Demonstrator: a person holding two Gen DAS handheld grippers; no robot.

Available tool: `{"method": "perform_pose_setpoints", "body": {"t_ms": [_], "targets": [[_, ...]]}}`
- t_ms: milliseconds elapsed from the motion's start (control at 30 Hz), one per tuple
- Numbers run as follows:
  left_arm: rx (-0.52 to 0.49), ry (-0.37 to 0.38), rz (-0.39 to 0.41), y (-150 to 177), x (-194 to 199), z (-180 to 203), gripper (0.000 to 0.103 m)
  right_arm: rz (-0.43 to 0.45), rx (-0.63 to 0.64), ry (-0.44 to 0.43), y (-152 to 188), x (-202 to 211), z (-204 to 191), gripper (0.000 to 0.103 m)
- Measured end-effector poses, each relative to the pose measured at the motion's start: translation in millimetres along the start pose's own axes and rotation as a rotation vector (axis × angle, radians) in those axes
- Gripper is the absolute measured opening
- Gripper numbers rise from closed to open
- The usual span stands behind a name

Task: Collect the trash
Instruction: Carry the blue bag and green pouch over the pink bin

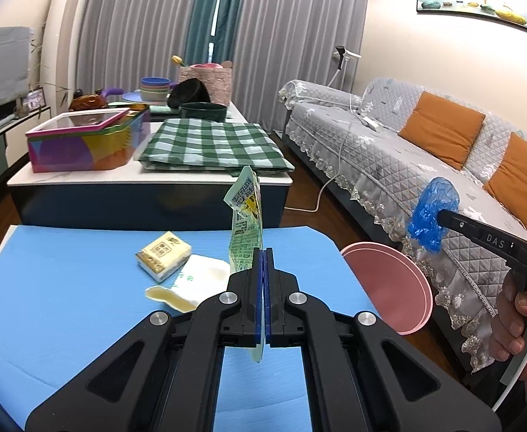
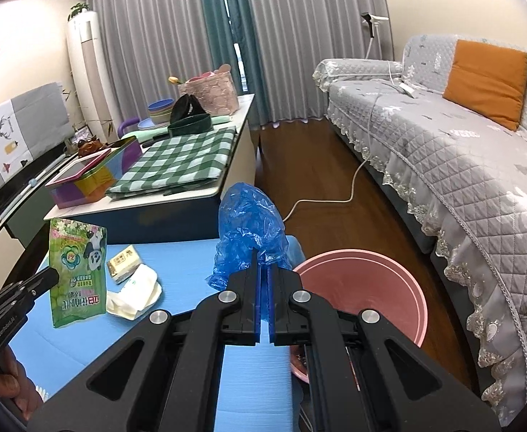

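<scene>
Wrapper [image 1: 246, 216] pinched in left claw [image 1: 264, 252] (upright)

- "DAS" in pale letters stands on the black body of the right gripper [image 1: 440, 216], seen from the left wrist view.
- "GenRobot.AI" runs along the black body of the left gripper [image 2: 52, 277], at the left edge of the right wrist view.
- The green snack packet [image 2: 77, 273] carries large white Korean-looking characters, upside down; I cannot read them surely.
- The small yellow pack [image 1: 163, 255] near the far edge of the blue tabletop [image 1: 65, 288] bears dark characters, too blurred to read.
</scene>
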State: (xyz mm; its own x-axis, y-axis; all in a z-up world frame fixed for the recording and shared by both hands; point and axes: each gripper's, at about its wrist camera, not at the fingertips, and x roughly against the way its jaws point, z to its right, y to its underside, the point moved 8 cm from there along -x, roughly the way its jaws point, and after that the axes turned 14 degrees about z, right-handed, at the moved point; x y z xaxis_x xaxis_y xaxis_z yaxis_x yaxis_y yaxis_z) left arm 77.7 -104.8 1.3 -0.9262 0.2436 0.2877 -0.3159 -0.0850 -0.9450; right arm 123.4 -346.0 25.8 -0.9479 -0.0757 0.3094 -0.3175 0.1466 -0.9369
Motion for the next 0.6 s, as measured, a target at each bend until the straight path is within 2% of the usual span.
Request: {"method": "perform_pose_setpoints", "body": {"t_ms": [600], "targets": [[-0.013, 0.065, -0.021, 8.4, -22.7, 35.9, 0.000, 0.018, -0.047, 0.076, -6.5, 0.2, 44.0, 0.003]]}}
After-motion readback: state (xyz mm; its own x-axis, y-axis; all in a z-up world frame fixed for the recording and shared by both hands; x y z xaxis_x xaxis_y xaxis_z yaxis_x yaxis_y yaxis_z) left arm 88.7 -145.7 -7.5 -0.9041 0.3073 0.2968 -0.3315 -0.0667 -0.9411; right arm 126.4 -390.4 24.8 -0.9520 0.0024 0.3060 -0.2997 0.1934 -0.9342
